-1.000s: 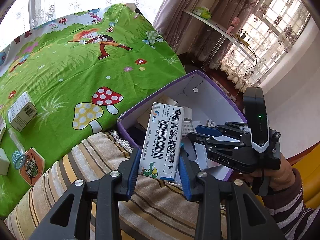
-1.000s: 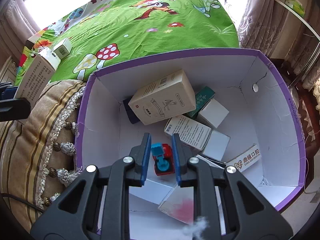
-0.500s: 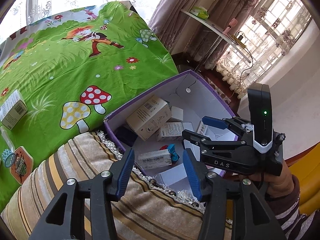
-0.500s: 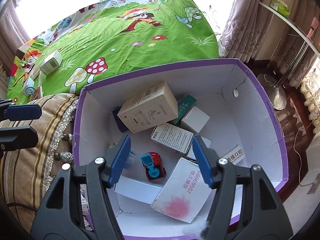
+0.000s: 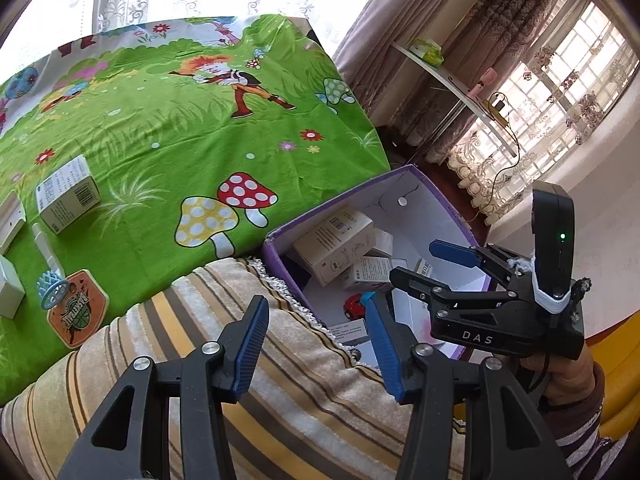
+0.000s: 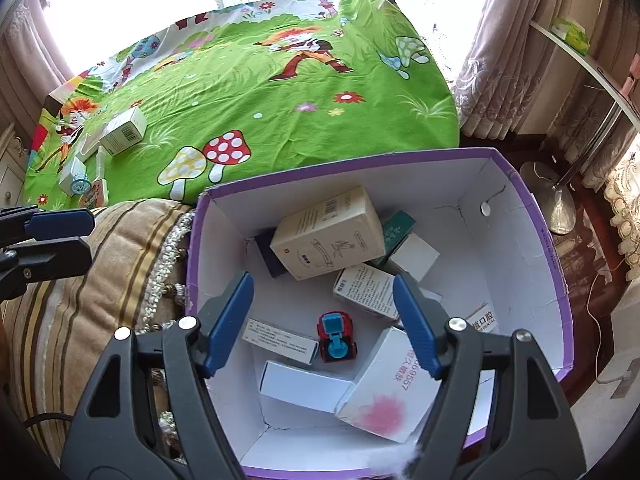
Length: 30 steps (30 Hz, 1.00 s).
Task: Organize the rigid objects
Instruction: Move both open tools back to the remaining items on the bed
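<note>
- A small red toy car (image 6: 337, 338) with a blue top is seen below the right tongs (image 6: 322, 326), inside the purple-rimmed box (image 6: 558, 280).
- The right tongs are opening, nothing gripped.
- The left tongs (image 5: 316, 344) are parted and empty.

My left camera rides above my left gripper (image 5: 316, 344) and looks steeply down across the striped cushion (image 5: 280, 380) toward the bed (image 5: 160, 140) and the box (image 5: 436, 196), which sits to the right and further off. It also catches my right gripper (image 5: 416, 264) from the side, over the box.

My right camera looks steeply down past its own fingers (image 6: 230, 320), close above the box (image 6: 556, 280), straight into it, with the bed (image 6: 260, 88) beyond.

Both views share the box, the cushion (image 6: 100, 280), the bed and the toy car (image 6: 337, 338), and my left gripper (image 6: 86, 236) shows at the right view's left edge.
</note>
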{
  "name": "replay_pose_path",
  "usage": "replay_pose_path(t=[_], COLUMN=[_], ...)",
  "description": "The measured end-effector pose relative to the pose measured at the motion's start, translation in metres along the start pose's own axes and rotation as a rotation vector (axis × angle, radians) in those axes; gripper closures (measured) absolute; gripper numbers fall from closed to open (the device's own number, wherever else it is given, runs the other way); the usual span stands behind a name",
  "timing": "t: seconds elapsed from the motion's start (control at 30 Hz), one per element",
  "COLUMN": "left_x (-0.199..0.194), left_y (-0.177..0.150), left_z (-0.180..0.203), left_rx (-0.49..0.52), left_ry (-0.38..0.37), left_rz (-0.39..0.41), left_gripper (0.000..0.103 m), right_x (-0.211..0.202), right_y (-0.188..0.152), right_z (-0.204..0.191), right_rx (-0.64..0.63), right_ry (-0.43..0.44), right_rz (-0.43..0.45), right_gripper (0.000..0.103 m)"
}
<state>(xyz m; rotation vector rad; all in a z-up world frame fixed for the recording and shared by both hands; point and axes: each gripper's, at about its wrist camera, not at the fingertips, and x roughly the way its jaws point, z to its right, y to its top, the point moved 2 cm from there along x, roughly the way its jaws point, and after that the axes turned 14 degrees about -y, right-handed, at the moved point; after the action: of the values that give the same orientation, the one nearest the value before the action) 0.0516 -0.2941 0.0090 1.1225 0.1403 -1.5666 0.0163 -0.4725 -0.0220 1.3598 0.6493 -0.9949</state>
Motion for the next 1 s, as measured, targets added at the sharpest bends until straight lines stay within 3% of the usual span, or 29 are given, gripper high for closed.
replay_pose_path(t=[0.67,0.77,1.0], left_x=[-0.110,-0.122,-0.139], left_y=[-0.032,-0.036,-0.038], left_z=[-0.133,-0.149,-0.176], left_rx=[-0.212,-0.230,-0.246], left_ry=[0.193,0.225,0.263], left_rz=[0.153,0.161,0.158], left_gripper=[0.051,0.047,0.043], right_x=[-0.033,-0.037,-0.033], right_y=[0.044,0.048,0.056], right_z=[-0.134,-0.158,-0.209], right_rx=[-0.221,-0.269,-0.313], right_ry=[0.154,0.174,0.239], right_rz=[0.068,0.077,0.026], right_gripper=[0.022,0.022,0.019])
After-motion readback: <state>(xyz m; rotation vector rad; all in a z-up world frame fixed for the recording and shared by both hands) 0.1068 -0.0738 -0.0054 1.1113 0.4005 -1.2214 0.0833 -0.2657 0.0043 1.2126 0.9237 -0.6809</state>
